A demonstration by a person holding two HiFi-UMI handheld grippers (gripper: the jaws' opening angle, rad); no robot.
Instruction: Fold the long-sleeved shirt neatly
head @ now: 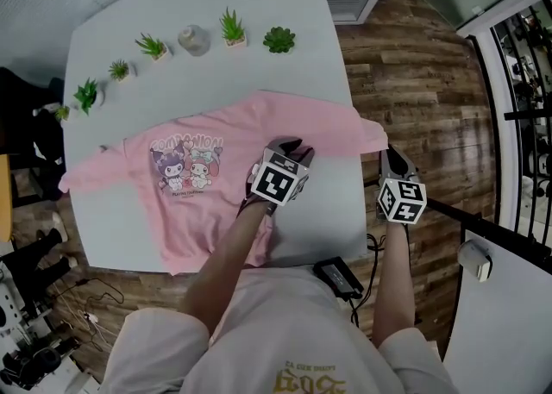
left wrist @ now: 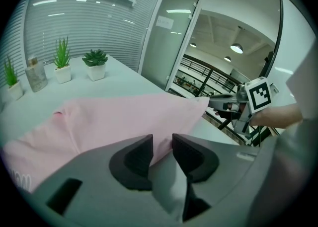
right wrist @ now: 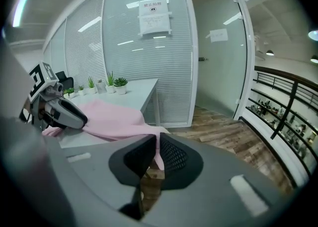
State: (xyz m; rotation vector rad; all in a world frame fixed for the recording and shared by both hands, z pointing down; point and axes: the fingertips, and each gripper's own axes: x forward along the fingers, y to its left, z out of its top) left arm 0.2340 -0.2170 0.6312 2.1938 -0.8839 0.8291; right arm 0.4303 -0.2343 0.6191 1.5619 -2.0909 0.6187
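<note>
Now the right tool (right wrist: pixel 155 144) pinches the sleeve tip (right wrist: pixel 160 136) of the pink shirt (head: pixel 172 211). Left of it, the left tool (left wrist: pixel 162 149) clamps shirt fabric.

Your white counter (head: pixel 216 4) stands on wood-plank floor (head: pixel 405 56); behind it, blind-covered glass walls (right wrist: pixel 134 72); ceiling lamps (left wrist: pixel 237 48) are lit beyond.

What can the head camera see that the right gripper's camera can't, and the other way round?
Only the head view: the cartoon print on the pink shirt, its other sleeve reaching the table's left edge, a black device at the near edge. Only the right gripper view: the right gripper shut on a sleeve end, a paper notice on the glass, a railing. Both: the shirt, the table, the potted plants, the left gripper.
</note>
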